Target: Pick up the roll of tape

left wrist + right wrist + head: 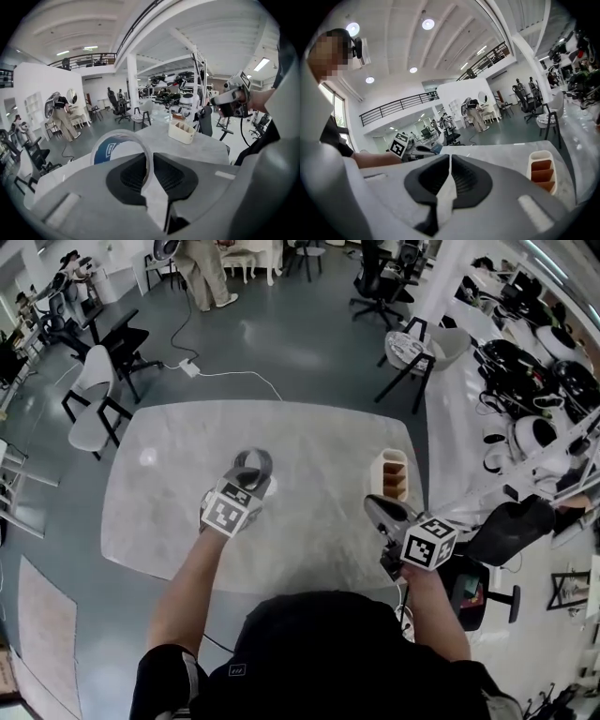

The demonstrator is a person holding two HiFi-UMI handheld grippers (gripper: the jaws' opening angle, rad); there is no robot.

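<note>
The roll of tape (254, 464) is a clear ring with a blue and white core. My left gripper (247, 484) is shut on its wall and holds it up above the pale marbled table (159, 512). In the left gripper view the roll (112, 145) stands on edge in front of the jaws, its right wall pinched between the pads of the left gripper (149, 165). My right gripper (378, 511) hangs over the table's right front edge. Its jaws are shut with nothing between them in the right gripper view (449, 165).
A cream organizer box (395, 474) with brown compartments stands near the table's right edge, close to the right gripper. Chairs (94, 399) stand left of and beyond the table. A black chair (511, 531) sits to the right. A cable and power strip (190, 367) lie on the floor beyond.
</note>
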